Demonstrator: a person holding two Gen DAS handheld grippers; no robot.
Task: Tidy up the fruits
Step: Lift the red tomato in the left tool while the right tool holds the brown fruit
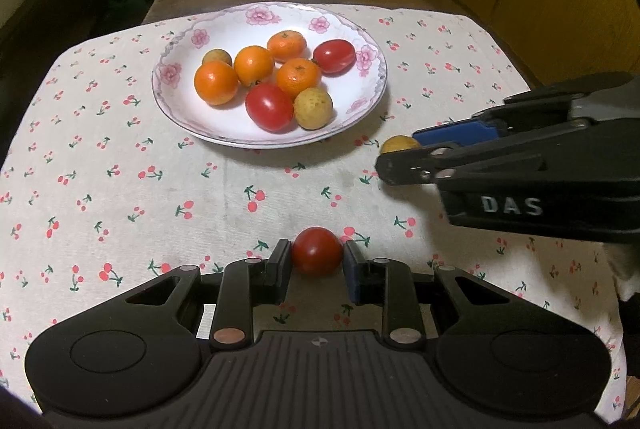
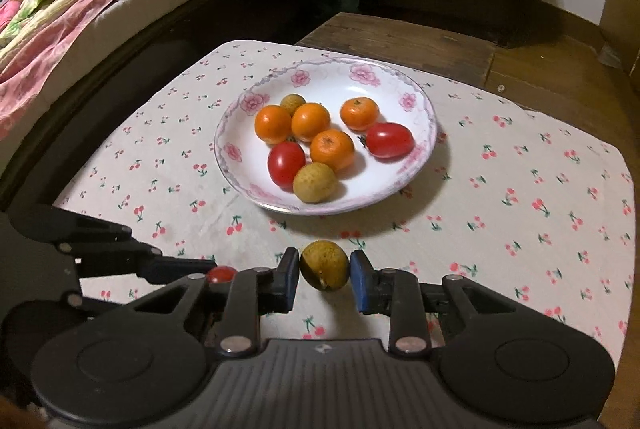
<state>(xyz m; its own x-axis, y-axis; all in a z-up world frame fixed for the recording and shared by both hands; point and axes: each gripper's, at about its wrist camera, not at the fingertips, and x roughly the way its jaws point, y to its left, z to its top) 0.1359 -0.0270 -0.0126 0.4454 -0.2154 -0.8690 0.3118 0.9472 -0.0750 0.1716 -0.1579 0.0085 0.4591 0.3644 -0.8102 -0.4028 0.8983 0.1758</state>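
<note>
My left claw (image 1: 317,260) is clamped on a red tomato (image 1: 316,251), both pads pressed to its sides, near the front edge of the cherry-print cloth (image 1: 120,157). My right claw (image 2: 325,271) is clamped on a brownish-yellow round fruit (image 2: 324,266), which looks lifted a little clear of the cloth, with a faint shadow beneath it. I grip each across its widest part, I think because round, smooth fruit would squirt out of a pinch placed any higher or lower.

The flowered plate (image 1: 360,97) sits toward the far edge of the cloth and already carries 4 oranges, 2 tomatoes and 2 of the brownish fruits, bunched in its hollow. That is where these 2 belong, I judge; the right side of the plate has bare room.

The only writing I can read is "DAS" in pale letters on the body of my right claw, seen from the left camera.
</note>
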